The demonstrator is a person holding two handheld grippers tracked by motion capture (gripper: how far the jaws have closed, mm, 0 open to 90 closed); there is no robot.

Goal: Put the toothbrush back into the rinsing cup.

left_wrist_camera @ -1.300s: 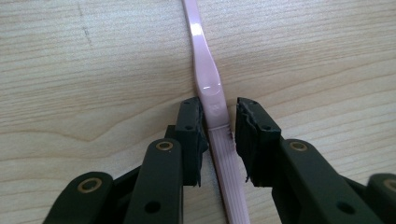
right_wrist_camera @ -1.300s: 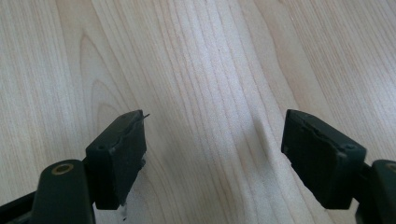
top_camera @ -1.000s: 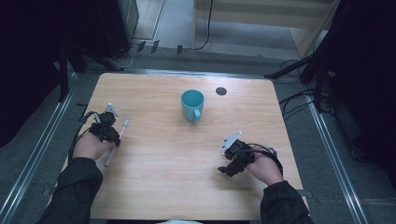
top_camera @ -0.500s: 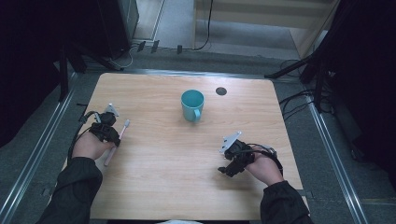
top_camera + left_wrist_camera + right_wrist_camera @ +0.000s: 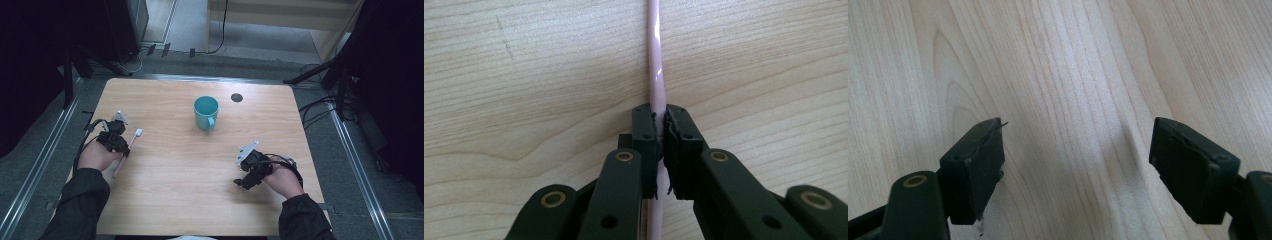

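Pinching pink toothbrush [image 5: 656, 75] on light wood table [image 5: 165, 200]: left gripper [image 5: 659, 135]; right gripper [image 5: 1075, 170] spread; grey floor around.

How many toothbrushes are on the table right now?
1. A pink plastic toothbrush lies near the wooden table's left edge, its handle clamped in the left gripper. None shows inside the teal cup.

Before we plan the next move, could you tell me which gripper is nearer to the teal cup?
Right, though only narrowly. The right gripper rests open on the table in front of the teal cup, to its right; the left gripper, closing on the pink toothbrush, sits far left.
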